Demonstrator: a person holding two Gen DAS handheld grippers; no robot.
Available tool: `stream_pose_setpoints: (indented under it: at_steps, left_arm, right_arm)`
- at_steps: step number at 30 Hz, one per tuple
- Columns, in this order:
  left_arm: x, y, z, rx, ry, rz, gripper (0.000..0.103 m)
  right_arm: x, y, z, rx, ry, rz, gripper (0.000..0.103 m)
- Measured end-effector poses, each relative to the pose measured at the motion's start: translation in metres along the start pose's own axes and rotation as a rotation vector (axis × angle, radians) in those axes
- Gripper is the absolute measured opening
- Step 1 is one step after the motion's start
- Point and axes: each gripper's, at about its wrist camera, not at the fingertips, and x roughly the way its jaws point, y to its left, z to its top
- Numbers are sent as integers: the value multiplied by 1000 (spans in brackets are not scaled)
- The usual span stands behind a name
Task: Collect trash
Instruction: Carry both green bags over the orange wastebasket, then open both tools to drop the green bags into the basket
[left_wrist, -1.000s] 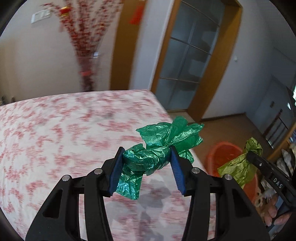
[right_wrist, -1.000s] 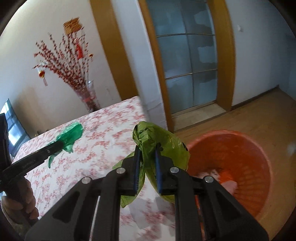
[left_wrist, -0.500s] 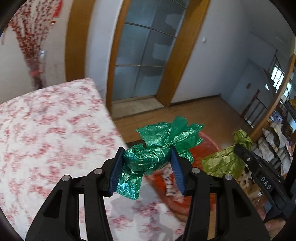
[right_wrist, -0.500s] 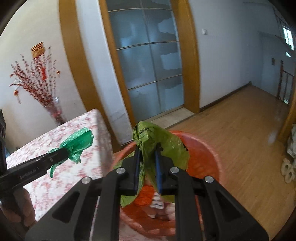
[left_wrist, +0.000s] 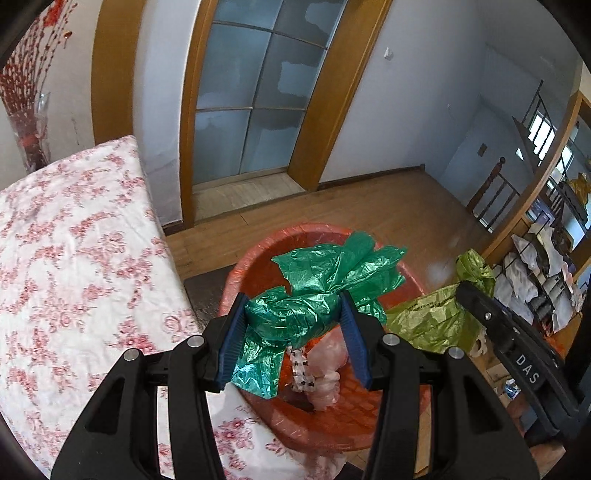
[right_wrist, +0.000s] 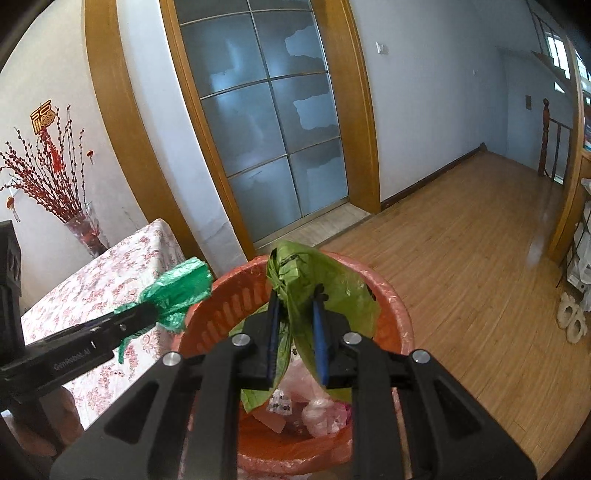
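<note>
We are holding two crumpled plastic bags over an orange bin (left_wrist: 236, 275) that stands on a wooden floor (right_wrist: 461, 236), just right of a table (left_wrist: 74, 258) covered in a red-flowered cloth.

Our left gripper (left_wrist: 293, 332) is pinching a dark green bag (left_wrist: 295, 314) between its blue pads (left_wrist: 232, 332). The bag is bunched into a wad, with loose ends fanning out beyond the fingers and hanging below them. Seen from the right wrist, this bag is hanging near the bin's left rim, close to the table's edge, so it is not clearly over the opening.

Our right gripper (right_wrist: 295, 325) is pinching a light green bag (right_wrist: 321, 284) by a narrow fold, its pads close together. This bag is hanging over the bin's opening, with its lower flap drooping inside. Pale plastic scraps (right_wrist: 321, 413) are already lying at the bottom.

In our judgement, we are about to let go. To do it well, we should be bringing the left gripper a little farther right, over the middle of the bin, then spreading each claw fully so the light film is falling free instead of clinging to a pad. Lowering both slightly before releasing should be keeping the bags from drifting out onto the floor or the table.
</note>
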Motion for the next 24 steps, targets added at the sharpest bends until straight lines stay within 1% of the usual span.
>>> stream_pose_setpoints:
  at_steps: [2, 4, 6, 9, 15, 22, 24]
  left_arm:
    - [4, -2, -1, 0, 10, -3, 50]
    - [9, -2, -1, 2, 21, -4, 55]
    - [11, -3, -3, 4, 26, -1, 59]
    - [12, -1, -5, -1, 39, 4, 63]
    - [7, 4, -5, -11, 34, 28, 64]
    - [-19, 13, -4, -13, -3, 47, 64]
    - [-31, 14, -6, -9, -20, 55, 65]
  right_arm:
    - [2, -1, 0, 3, 1, 3, 19]
    - [5, -3, 0, 8, 6, 5, 22]
    - [6, -6, -1, 15, 12, 8, 29]
    - [8, -8, -2, 22, 19, 8, 34]
    - [2, -4, -1, 12, 2, -6, 49]
    - [-21, 6, 2, -7, -39, -4, 54]
    - [-34, 11, 1, -16, -57, -2, 56]
